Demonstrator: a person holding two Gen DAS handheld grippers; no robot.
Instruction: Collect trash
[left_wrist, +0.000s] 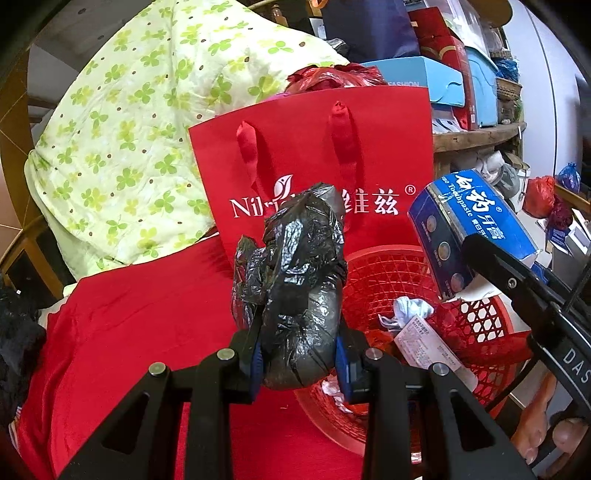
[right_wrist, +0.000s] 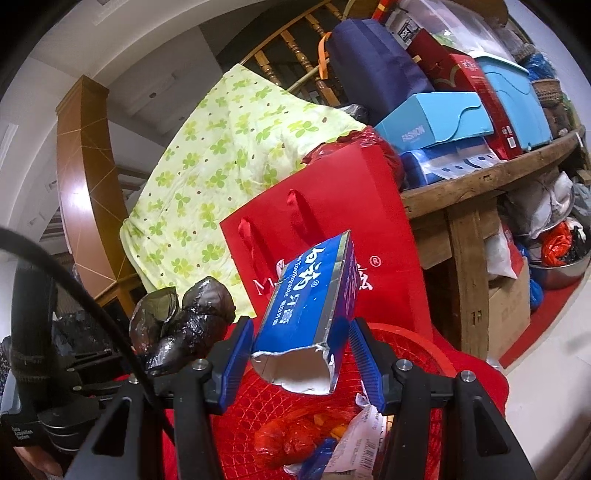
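Observation:
My left gripper (left_wrist: 299, 354) is shut on a crumpled black plastic bag (left_wrist: 295, 280), held just left of a red mesh basket (left_wrist: 476, 325). The same black bag (right_wrist: 184, 325) shows at the lower left of the right wrist view. My right gripper (right_wrist: 301, 354) is shut on an empty blue toothpaste box (right_wrist: 310, 302), its torn open end toward the camera, held above the red basket (right_wrist: 413, 354). That blue box (left_wrist: 469, 229) appears at right in the left wrist view. The basket holds a receipt (left_wrist: 428, 343), red plastic and other scraps.
A red paper gift bag (left_wrist: 314, 155) stands behind the basket. A green clover-print quilt (left_wrist: 129, 129) is heaped at the left on red cloth (left_wrist: 147, 314). A cluttered wooden table (right_wrist: 480, 184) with boxes stands at the right. A bare foot (left_wrist: 539, 428) is at lower right.

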